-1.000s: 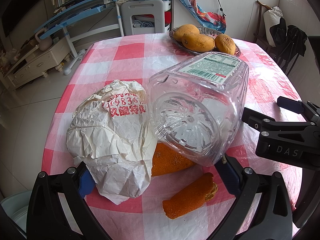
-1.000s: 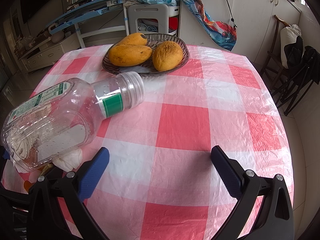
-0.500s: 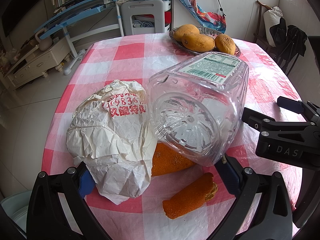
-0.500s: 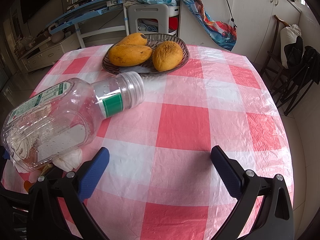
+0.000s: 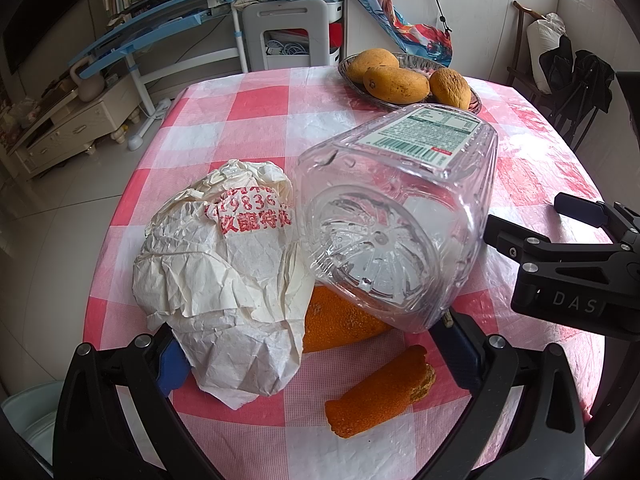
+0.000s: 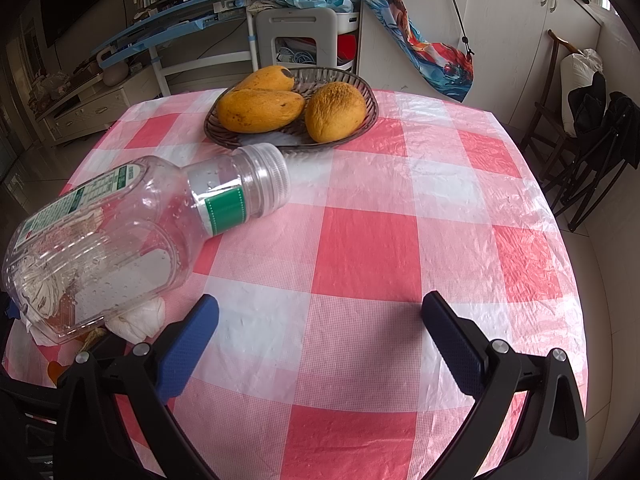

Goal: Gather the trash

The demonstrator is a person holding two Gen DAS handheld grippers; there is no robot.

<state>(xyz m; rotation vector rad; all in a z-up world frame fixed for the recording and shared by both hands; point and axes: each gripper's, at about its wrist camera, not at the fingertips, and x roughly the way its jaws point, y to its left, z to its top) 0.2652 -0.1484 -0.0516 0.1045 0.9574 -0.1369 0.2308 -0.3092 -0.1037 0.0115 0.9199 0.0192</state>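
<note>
An empty clear plastic bottle (image 5: 396, 220) lies on its side on the red-and-white checked tablecloth, its base toward my left gripper; it also shows in the right wrist view (image 6: 132, 236). A crumpled white paper wrapper (image 5: 224, 276) lies left of it. Orange peel pieces (image 5: 380, 396) lie under and in front of the bottle. My left gripper (image 5: 312, 356) is open, its fingers on either side of wrapper, peel and bottle base, touching none that I can tell. My right gripper (image 6: 320, 344) is open and empty over bare cloth, right of the bottle.
A dark dish of mangoes (image 6: 292, 112) stands at the table's far side, also in the left wrist view (image 5: 408, 80). A white stool (image 6: 296, 36) and shelves stand beyond the table. Chairs with dark clothes (image 6: 592, 128) stand to the right. The table edge (image 5: 108, 248) drops off left.
</note>
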